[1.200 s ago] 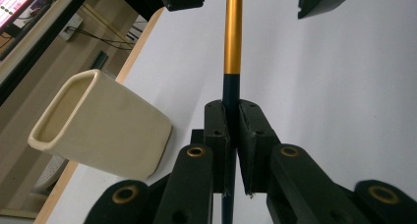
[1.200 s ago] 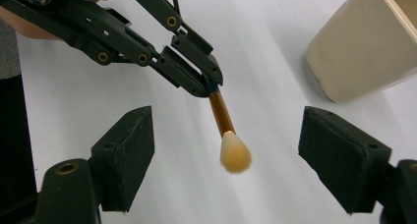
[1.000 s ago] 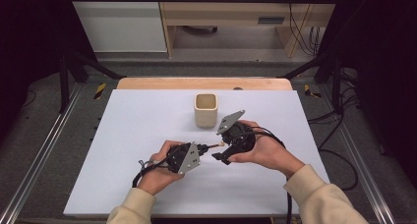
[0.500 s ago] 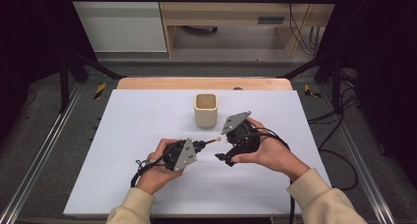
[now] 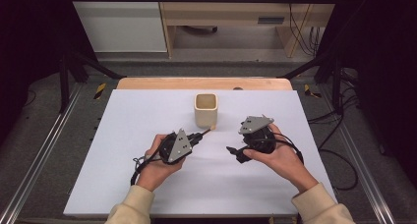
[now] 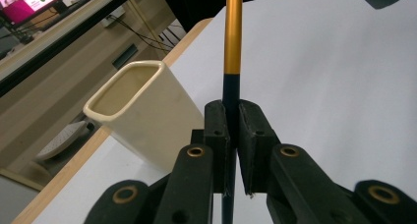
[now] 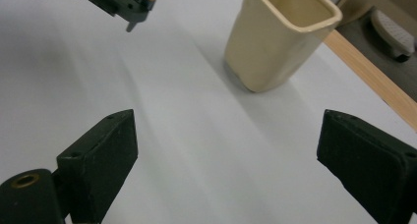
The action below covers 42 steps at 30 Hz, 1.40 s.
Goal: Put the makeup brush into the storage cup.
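Cream cup [image 5: 206, 109], square mouth, upright on white table [image 5: 123, 135], roughly 12 o'clock from table centre, near the far wooden edge [image 5: 196, 83]. Left gripper [image 5: 199, 136] sits at approx 7 o'clock of the cup, held in person's left hand [image 5: 157, 160], pointing toward cup base. Its jaws are clamped tight on a pencil [image 6: 232, 42]: dark lower shaft between the pads, orange-yellow upper part running straight ahead in left gripper view, w/ cup just to the left of it. In high view the pencil tip [image 5: 212, 129] lies just beside the cup's near right corner; touching or not, can't tell. Right gripper [image 5: 235, 153] at approx 4 o'clock of the cup, in right hand [image 5: 278, 153], grey plate [image 5: 255, 124] on top. Its jaws stand wide apart, nothing between them but bare table in right gripper view; cup at 1 o'clock there, left gripper's tip w/ pencil at 11 o'clock. The two grippers are near each other, not touching. Cables [image 5: 140, 165] trail back by both wrists. Cream sleeves [image 5: 130, 209] at bottom edge.
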{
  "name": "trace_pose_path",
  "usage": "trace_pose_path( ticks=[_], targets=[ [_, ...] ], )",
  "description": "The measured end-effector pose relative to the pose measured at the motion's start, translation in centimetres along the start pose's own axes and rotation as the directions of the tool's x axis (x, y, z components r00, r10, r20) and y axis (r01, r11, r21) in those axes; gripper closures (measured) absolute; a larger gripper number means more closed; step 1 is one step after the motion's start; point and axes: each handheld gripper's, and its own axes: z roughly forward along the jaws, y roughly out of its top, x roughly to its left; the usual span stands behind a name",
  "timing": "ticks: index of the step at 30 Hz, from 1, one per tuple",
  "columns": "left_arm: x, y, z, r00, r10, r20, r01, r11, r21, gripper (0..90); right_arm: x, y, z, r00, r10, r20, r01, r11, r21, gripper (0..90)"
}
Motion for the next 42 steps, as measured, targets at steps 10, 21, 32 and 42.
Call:
trace_pose_path(
  ticks=[10, 21, 32, 42],
  targets=[
    [1.4, 1.2, -0.6, 0.9975, -0.063, -0.030, 0.063, 0.9976, -0.030, 83.0, 0.3, -3.0, -0.3, 0.9965, 0.076, 0.035, -0.073, 0.994, -0.083, 12.1],
    [2.3, 2.0, -0.6, 0.9949, -0.094, -0.035, 0.093, 0.9944, -0.051, 83.0, 0.6, -5.3, 0.0, 0.9891, 0.141, 0.041, -0.135, 0.981, -0.137, 11.8],
    [3.8, 3.5, -0.8, 0.9856, -0.163, -0.046, 0.158, 0.9830, -0.094, 83.0, 0.8, -6.9, -0.2, 0.9854, 0.167, 0.033, -0.156, 0.964, -0.214, 10.0],
    [5.3, 5.0, -0.6, 0.9781, -0.193, -0.077, 0.185, 0.9772, -0.104, 83.0, 0.3, -9.1, -0.9, 0.9683, 0.244, 0.054, -0.225, 0.945, -0.236, 9.7]
  ],
)
